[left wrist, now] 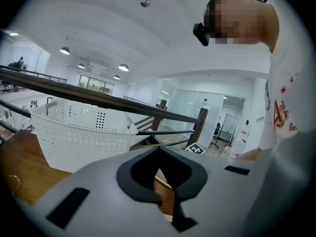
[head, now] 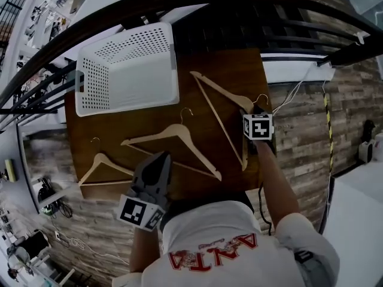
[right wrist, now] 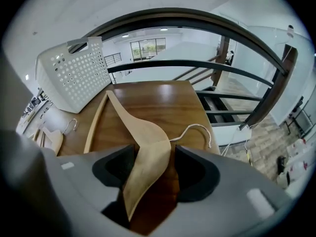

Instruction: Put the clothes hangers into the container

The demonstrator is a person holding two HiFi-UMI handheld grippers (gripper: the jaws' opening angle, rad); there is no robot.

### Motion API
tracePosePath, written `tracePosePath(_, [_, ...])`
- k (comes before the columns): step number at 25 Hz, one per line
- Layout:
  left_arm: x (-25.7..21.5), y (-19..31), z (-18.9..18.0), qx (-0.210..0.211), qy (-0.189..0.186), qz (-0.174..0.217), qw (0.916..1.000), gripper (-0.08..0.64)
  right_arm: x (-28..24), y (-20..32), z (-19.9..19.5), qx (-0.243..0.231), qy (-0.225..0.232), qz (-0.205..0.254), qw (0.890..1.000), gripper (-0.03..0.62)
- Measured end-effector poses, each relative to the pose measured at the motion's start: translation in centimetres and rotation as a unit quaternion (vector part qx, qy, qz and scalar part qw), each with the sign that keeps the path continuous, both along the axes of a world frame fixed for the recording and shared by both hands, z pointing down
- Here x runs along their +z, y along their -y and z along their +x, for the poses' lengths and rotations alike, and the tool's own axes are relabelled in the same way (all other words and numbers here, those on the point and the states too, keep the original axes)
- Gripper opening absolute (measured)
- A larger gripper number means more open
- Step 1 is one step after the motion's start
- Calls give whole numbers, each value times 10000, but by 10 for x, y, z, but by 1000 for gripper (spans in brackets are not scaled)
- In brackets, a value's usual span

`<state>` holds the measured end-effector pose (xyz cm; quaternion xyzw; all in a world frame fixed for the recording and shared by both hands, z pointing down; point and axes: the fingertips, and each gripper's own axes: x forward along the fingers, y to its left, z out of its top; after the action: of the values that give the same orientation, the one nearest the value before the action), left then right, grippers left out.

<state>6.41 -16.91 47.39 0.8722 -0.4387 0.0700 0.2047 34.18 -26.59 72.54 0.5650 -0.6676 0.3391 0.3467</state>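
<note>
Wooden hanger (right wrist: 143, 147) lies flat on the desk (right wrist: 148, 95), neck between the wide-open jaws of my right claw (right wrist: 150, 169), seemingly untouched. Risk: an off-centre close pivots it or snags the hook. Left claw (left wrist: 159, 184) closed, empty. White basket (head: 96, 82) holds none.

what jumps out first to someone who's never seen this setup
Spread across the brown table lie a left hanger, a middle hanger and a right hanger, all wooden. The right gripper straddles the right hanger just below its hook, fingers open and not yet clamped. A white perforated basket sits empty at the table's far left corner.
</note>
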Motion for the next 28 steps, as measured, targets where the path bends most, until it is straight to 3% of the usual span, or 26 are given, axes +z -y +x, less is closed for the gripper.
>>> tracePosePath(8, [-4,-1,-3,-52,-133,-62,9999,6,-1,0,-4,-39,-219,-52,9997,206])
tracePosePath(18, [-14,-12,-13,25,-213,80,9997,6,-70,-6,3,-188,-783,1294,9883,198])
tracePosePath(28, [-40,-21,-16,229,-366,297,9986,6,-160,-33,15,88,-777,2238,9715,193])
